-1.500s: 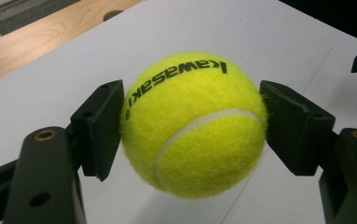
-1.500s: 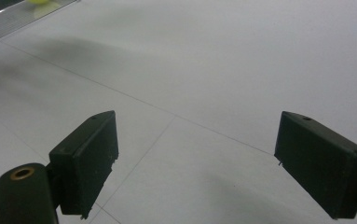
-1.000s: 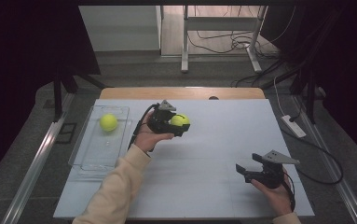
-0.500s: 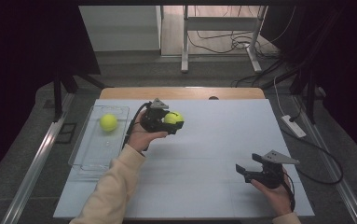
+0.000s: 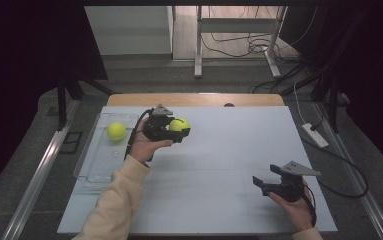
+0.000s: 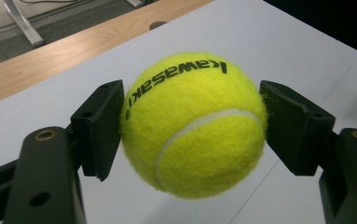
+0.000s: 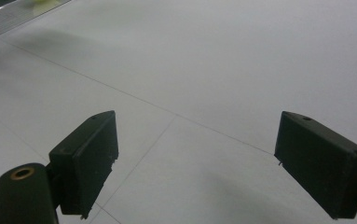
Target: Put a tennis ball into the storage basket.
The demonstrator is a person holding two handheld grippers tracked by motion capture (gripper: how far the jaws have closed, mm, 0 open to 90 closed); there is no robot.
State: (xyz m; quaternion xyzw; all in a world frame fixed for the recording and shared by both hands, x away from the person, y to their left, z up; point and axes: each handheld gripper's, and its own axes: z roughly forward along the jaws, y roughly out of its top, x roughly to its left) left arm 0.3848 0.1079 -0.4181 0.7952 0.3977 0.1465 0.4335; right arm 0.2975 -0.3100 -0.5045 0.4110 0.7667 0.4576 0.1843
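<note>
Tennis ball, bright yellow-green with black lettering, sits clamped between the two black fingers of the left gripper, held clear above the white table. In the left gripper view the pads press against the ball's two sides, and its felt bulges slightly past them; the white seam curves across its lower half. From the high view, this gripper is at the left-centre of the table, toward the far side, carried in the person's left hand, with a cream sleeve coming in from the near edge. Just to its left lies a clear tray near the table's left edge, and a second ball rests in the tray's far part. At the near right, the right gripper is held low over the table, well apart from the ball; its fingers stand spread wide with nothing between them but bare table surface.
</note>
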